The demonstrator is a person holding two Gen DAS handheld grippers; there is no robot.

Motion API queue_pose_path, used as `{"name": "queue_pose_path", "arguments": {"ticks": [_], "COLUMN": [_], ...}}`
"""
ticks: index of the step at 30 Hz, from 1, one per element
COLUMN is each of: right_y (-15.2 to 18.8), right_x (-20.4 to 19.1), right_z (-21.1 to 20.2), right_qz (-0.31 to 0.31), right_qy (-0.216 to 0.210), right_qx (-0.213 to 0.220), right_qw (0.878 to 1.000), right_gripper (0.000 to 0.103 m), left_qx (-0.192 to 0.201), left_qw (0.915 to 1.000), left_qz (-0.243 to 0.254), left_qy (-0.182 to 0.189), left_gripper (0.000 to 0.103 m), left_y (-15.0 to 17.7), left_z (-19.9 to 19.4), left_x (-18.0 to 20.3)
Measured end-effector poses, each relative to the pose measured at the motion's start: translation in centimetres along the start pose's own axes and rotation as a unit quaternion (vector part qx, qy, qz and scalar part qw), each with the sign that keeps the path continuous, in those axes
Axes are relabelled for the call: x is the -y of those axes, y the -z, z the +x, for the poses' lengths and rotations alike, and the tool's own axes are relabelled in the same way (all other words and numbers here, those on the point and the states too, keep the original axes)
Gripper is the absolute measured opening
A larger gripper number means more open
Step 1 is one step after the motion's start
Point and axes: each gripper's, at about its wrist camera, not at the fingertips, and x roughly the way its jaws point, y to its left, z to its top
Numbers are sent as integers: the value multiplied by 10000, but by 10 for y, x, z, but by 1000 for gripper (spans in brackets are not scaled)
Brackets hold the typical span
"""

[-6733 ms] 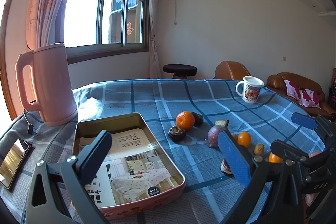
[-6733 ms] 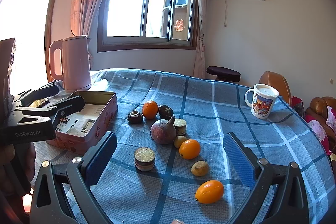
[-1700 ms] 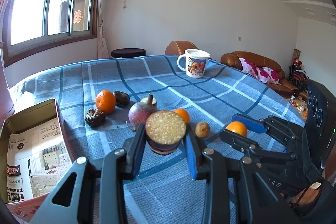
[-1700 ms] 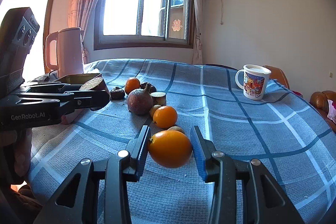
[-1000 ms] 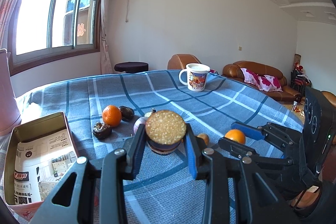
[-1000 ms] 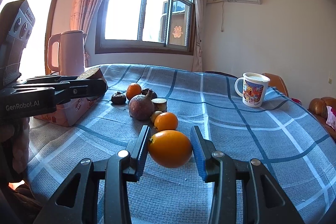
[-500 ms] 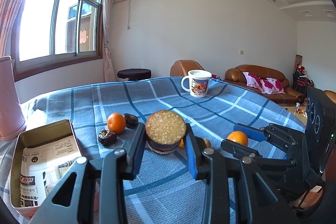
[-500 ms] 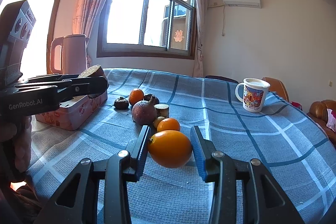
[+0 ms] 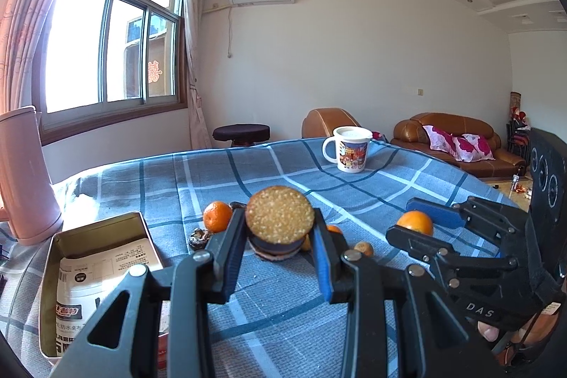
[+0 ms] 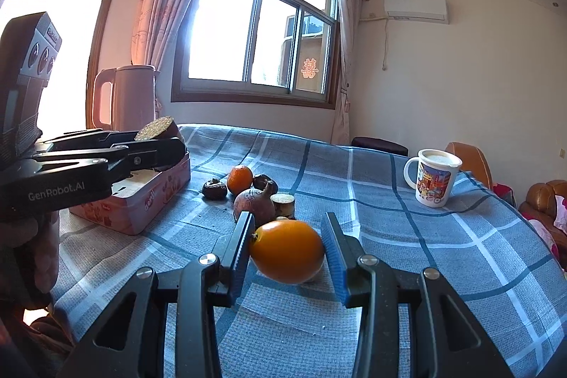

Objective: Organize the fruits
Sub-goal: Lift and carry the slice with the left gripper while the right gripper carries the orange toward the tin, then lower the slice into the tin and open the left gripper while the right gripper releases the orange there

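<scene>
**Two pieces of fruit in the air, the tin waiting**

The left hand-held gripper (image 9: 280, 248) is clamped on a cut fruit piece (image 9: 279, 225), dark-skinned with a grainy yellow face tipped toward the camera. The right hand-held gripper (image 10: 287, 252) is closed on a smooth orange fruit (image 10: 287, 251). Both are held clear of the table (image 10: 443, 257). The open tin (image 9: 95, 229) is the landmark: from the right wrist view the cut piece hangs just above the tin's near end, and the orange fruit is off to the tin's right, nearer the camera than the loose pile beside the tin: a mandarin (image 10: 239, 179), a beet-like root (image 10: 253, 204) and dark fruits

My guess is the drop into the tin comes next. To do it well, bring the cut piece fully inside the rim, lower it close to the paper lining (image 9: 95, 275), then ease the jaws apart. Keep the right one back until the left clears, as the two could knock each other
</scene>
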Motion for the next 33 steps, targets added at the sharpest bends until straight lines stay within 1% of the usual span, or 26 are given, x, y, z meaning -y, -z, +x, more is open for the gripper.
{"name": "queue_pose_path", "arguments": {"ticks": [8,15,22,28,33], "right_y": [-25,-42,-62,-81,-93], "right_x": [-6,-22,-36,-48,-62], "right_z": [5,15,23,36,50], "right_qz": [-17,-270,-393,-405,-428], "right_qy": [-272,-464,-706,-935,-1136], "right_qx": [100,120,160,187,112], "right_qw": [9996,9985,9966,9946,9925], "right_gripper": [41,41,41,41,41], "left_qx": [-62,-133,-176,-327,-502], "left_qw": [9996,9988,9974,9939,9900], "left_qz": [-106,-226,-285,-457,-584], "left_qy": [-270,-409,-637,-944,-1184], "left_gripper": [36,36,36,36,36], "left_y": [-1,0,-1,0,3], "left_z": [-3,-4,-7,-8,-5], "left_x": [-16,-31,-47,-71,-94]}}
